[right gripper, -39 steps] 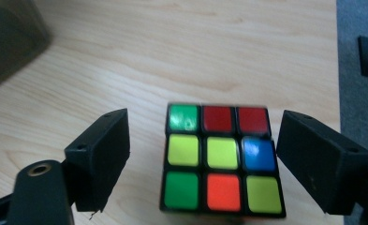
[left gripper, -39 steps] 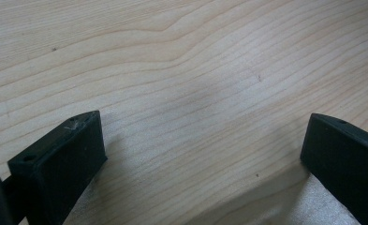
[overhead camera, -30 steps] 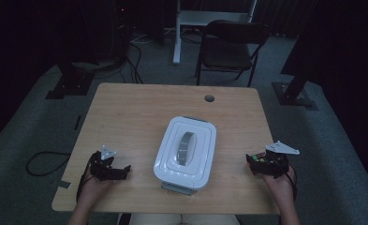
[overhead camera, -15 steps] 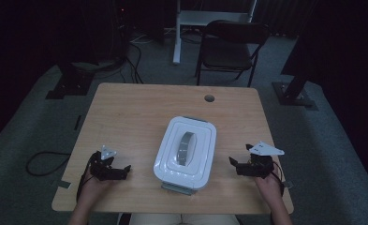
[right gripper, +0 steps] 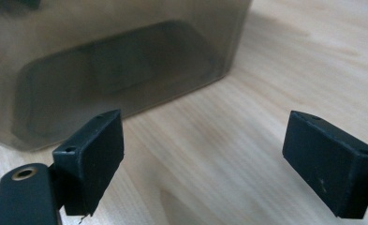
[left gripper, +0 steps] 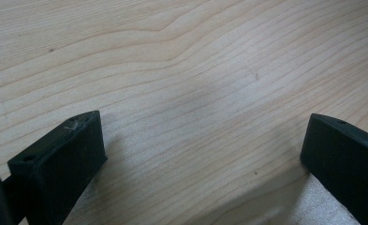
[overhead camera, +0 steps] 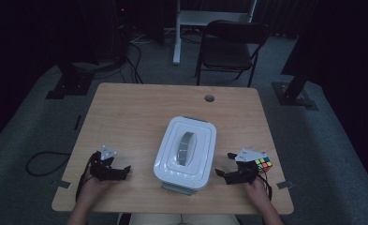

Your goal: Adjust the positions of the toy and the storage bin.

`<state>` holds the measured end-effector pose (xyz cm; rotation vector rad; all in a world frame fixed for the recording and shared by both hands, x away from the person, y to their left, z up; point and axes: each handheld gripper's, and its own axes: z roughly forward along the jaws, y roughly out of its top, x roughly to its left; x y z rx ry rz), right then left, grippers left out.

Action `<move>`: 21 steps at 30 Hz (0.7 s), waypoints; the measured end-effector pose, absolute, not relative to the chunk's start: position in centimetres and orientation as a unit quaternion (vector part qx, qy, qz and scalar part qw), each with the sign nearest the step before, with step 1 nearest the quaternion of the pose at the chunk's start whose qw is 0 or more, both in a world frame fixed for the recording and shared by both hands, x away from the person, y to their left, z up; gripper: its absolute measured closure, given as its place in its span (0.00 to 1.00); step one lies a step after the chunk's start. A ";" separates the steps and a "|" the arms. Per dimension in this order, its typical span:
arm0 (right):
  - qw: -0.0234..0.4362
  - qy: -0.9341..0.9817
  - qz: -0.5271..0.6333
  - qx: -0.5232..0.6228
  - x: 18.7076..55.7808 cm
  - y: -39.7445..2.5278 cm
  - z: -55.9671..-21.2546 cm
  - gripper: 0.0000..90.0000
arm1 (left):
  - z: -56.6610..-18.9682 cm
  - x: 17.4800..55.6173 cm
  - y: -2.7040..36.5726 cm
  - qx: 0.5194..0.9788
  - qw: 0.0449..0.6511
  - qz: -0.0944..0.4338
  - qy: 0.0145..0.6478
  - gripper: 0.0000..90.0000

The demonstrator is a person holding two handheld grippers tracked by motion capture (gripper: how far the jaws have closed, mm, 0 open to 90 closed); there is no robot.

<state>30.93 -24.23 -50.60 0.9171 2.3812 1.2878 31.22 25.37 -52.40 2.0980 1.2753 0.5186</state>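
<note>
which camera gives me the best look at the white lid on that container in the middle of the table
The high view: it looks down on the whole white lid, with its grey handle along the middle. The right gripper view faces the container's smoky translucent side wall beyond the open right hand-held gripper. The left gripper view looks at the table.

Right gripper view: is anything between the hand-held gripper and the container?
Nothing visible. The right hand-held gripper is open, with bare table between its jaws and the container wall ahead. The cube lies behind it.
</note>
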 end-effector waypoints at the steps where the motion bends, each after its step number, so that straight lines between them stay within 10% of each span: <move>1: 0.144 0.826 0.442 0.318 30.9 -24.1 -50.8 0.14 | -52.4 31.2 25.4 0.795 0.311 0.197 0.483 0.01; 21: 0.131 0.868 0.369 0.306 31.5 -22.8 -52.7 0.12 | -52.4 31.2 25.4 0.797 0.312 0.195 0.479 0.01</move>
